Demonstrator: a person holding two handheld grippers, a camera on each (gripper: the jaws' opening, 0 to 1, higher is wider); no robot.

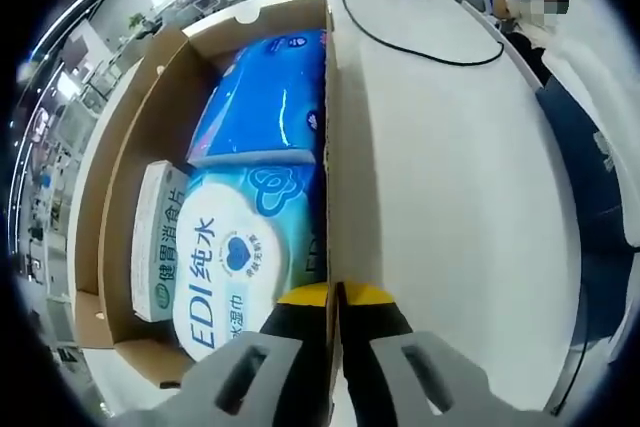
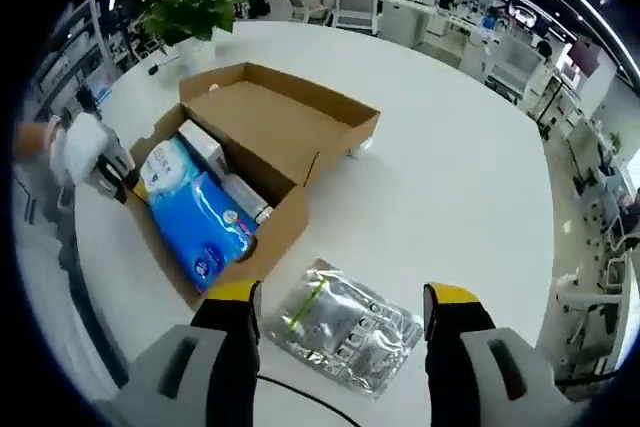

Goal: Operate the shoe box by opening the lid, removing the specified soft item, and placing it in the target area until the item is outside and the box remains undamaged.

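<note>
- Shoe box point(image 2: 262, 162) is brown cardboard, sits on a big white table point(image 2: 450, 177), nearer the table's left side in the right gripper view. Lid is open, folded back flat behind the box.
- Inside the box: a blue soft pack point(image 2: 200, 222) lies along the near part, a white-and-blue wipes pack point(image 2: 165, 167) next to it, & a small white box w/ green print point(image 1: 158, 242) by the side wall.
- In the left gripper view the wipes pack point(image 1: 235, 267) has a round label, touches the blue soft pack point(image 1: 265, 102). Both are still in the box point(image 1: 120, 167).
- Clear shiny bag point(image 2: 345, 327) lies on the table outside the box, just beside the box's front corner. It has sth green in it; can't tell what.
- Left gripper point(image 1: 336, 294): yellow-tipped jaws are pressed together on the box's thin side wall, pinching the edge. It also shows at the box's left side in the right gripper view point(image 2: 125, 182).
- Right gripper point(image 2: 345, 297): jaws spread wide, nothing between them, hanging over the clear bag w/o touching it.
- Black cable point(image 1: 420, 42) runs across the table's far part in the left gripper view.
- Green plant point(image 2: 195, 7) stands at the table's far left edge.
- Office desks & people show past the table.
</note>
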